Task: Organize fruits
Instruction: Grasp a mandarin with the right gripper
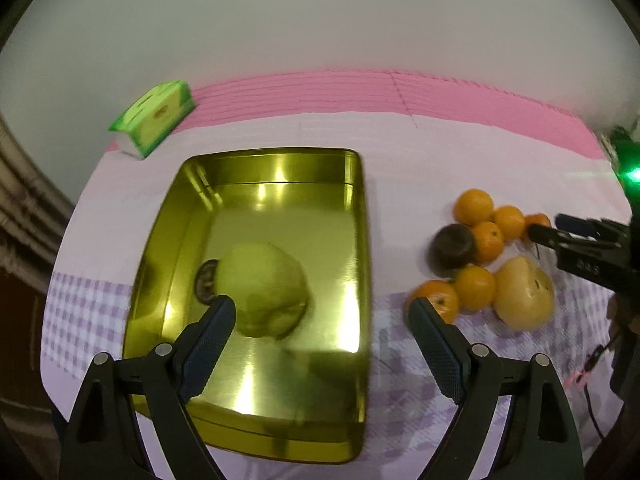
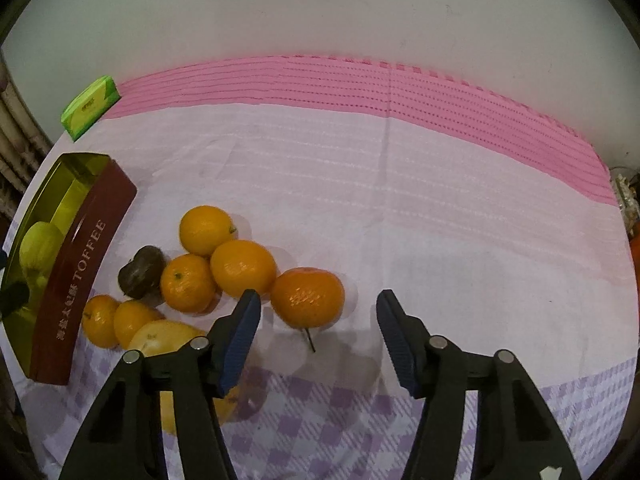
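A gold tin tray [image 1: 360, 240] holds a pale green fruit [image 1: 268, 288] with a dark fruit [image 1: 206, 282] behind it. My left gripper [image 1: 322, 308] is open and empty above the tray, just in front of the green fruit. Right of the tray lies a pile of several oranges [image 1: 486, 240], a dark fruit [image 1: 452, 246] and a yellow pear [image 1: 524, 296]. My right gripper [image 2: 318, 304] is open and empty, with one orange [image 2: 308, 298] between its fingertips. The tray [image 2: 86, 248], the dark fruit [image 2: 142, 270] and the pear [image 2: 164, 338] also show in the right wrist view.
A green tissue pack [image 1: 154, 118] lies at the back left of the table. The tablecloth is white with a pink band [image 2: 400, 88] at the back and lilac checks in front. My right gripper [image 1: 560, 236] shows at the right of the left wrist view.
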Action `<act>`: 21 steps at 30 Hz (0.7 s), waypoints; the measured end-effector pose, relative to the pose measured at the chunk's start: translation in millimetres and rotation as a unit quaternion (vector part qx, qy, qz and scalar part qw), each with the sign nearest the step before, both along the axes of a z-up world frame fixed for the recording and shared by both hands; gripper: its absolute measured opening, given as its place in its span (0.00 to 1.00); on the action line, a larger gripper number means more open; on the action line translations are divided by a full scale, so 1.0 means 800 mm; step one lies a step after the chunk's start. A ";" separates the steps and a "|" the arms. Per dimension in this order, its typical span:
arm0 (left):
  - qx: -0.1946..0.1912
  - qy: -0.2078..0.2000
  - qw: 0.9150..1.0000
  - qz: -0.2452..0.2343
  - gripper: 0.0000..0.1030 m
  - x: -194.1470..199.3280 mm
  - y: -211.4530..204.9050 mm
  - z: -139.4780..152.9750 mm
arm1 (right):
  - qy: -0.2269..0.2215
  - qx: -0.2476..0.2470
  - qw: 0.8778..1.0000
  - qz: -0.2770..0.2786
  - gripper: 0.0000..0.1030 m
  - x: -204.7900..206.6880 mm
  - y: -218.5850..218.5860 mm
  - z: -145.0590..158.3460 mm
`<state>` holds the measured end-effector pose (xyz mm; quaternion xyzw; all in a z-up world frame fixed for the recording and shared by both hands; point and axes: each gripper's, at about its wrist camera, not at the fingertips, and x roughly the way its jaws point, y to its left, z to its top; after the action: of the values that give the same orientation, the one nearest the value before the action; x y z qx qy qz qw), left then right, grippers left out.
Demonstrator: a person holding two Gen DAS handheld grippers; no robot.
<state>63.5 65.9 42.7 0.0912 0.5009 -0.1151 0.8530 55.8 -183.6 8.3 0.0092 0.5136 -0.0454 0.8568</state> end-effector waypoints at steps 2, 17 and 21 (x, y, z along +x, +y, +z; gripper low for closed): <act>0.000 0.000 1.000 -0.012 0.86 -0.003 -0.010 0.000 | 0.002 0.005 1.000 0.001 0.53 0.004 -0.002 -0.005; 0.007 0.024 0.998 -0.054 0.82 -0.012 -0.056 -0.019 | -0.011 0.015 1.000 0.023 0.37 0.008 -0.007 -0.021; 0.006 0.037 0.997 -0.073 0.67 -0.018 -0.064 -0.026 | -0.022 0.015 1.000 0.007 0.37 -0.005 -0.017 -0.017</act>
<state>49.2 14.8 21.9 0.1281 0.5245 -0.1773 0.8228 51.8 -197.6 -5.6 0.0195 0.4953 -0.0319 0.8679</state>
